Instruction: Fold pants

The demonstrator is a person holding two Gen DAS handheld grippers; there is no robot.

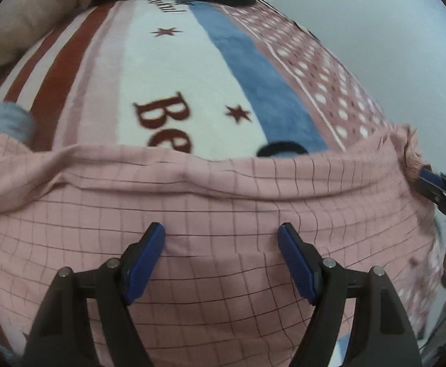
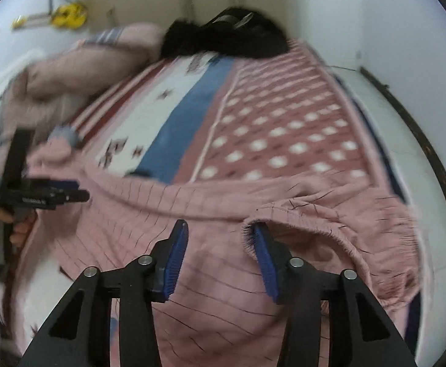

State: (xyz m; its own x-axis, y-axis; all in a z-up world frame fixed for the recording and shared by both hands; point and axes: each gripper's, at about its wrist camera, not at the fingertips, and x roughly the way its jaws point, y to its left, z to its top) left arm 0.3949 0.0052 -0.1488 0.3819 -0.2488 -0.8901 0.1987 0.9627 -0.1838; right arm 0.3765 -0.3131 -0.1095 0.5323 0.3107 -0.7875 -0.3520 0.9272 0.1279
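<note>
Lying across the lower half of both views, the pink checked pants (image 1: 223, 214) are spread on a bed with a striped blanket (image 1: 149, 70). The left wrist view shows the left tool (image 1: 221, 232) low in the middle, its blue fingers (image 1: 149, 250) wide apart over the flat cloth and pinching nothing. Only this view shows big dark red letters (image 1: 164, 116) on the white stripe. The right wrist view shows the right tool (image 2: 219, 232) low in the middle, open too, with one finger just beside the stretchy waistband (image 2: 299, 214) at lower right. Only this view shows a hand (image 2: 18, 229) holding the left tool at the far left, a black heap (image 2: 223, 33) at the top, and something yellow (image 2: 70, 15) at upper left. This view is blurry.
</note>
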